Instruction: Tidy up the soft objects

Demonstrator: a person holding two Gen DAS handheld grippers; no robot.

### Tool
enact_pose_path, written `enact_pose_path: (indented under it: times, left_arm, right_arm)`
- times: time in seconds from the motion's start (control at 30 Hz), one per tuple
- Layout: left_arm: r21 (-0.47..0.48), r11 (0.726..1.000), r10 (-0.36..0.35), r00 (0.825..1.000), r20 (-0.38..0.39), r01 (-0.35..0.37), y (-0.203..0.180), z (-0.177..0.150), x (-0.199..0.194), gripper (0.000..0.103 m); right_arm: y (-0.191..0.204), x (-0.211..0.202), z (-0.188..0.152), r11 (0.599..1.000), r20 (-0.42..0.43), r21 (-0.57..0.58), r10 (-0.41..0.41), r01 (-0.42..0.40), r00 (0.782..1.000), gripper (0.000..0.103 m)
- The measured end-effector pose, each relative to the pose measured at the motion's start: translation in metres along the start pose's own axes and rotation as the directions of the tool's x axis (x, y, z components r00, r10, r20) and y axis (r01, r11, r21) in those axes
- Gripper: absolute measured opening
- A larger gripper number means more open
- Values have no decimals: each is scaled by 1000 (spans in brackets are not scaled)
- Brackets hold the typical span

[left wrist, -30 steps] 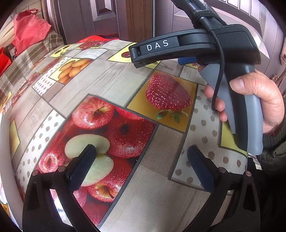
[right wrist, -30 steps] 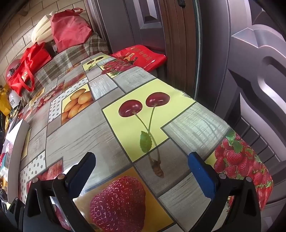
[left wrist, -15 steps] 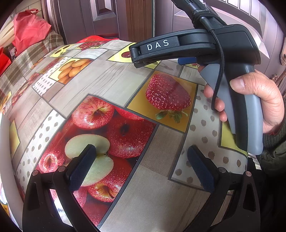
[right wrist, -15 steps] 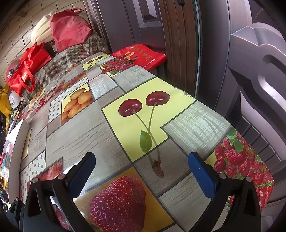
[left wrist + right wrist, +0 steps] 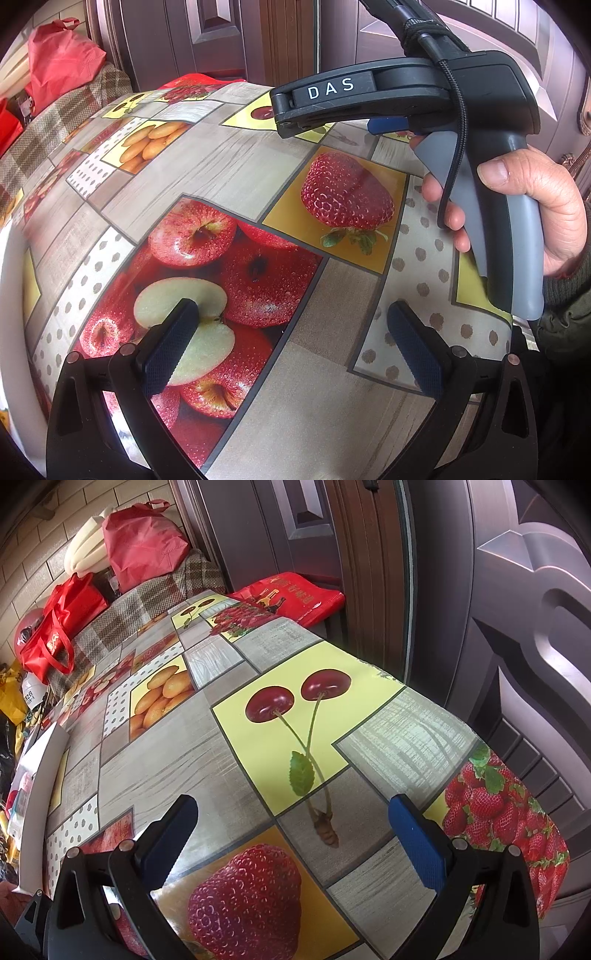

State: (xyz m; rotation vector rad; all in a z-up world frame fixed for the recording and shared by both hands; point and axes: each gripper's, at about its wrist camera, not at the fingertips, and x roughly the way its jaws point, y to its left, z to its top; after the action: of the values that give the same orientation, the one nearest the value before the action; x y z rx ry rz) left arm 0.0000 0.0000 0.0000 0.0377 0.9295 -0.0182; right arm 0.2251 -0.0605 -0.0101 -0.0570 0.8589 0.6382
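Left gripper point(image 5: 291, 347): jaws wide apart, empty, above the apple print on the tablecloth point(image 5: 221, 177).
Right gripper point(image 5: 295, 843): jaws wide apart, empty, over the cherry print; held in a hand point(image 5: 535, 206).
Soft objects: red bags point(image 5: 140, 550) lie past the table's far end, well apart from both grippers.
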Motion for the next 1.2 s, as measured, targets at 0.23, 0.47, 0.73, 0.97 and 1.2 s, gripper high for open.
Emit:
enact_pose_path:
  times: [0.23,0.47,0.73,0.97,1.2]
  left_arm:
    - [-1,1000,-1,1000,0,1,0,0,0,102]
    - [-1,1000,-1,1000,0,1,-1,0,0,102]
    - [-1,1000,-1,1000,0,1,-1,0,0,102]
    - [0,1000,-1,1000,0,1,-2,-1,-1,102]
    - [-1,1000,-1,1000,0,1,0,0,0,102]
  right_arm:
    - [1,0,1,1000,-3,-5,11,-11,1000,103]
    - [1,0,1,1000,-3,-6,10,-10,1000,103]
    - [1,0,0,1000,-3,-6,10,-10,1000,103]
    - [1,0,1,1000,-4,-6,10,-10,1000,103]
    - [1,0,1,1000,-3,-6,12,-12,1000,103]
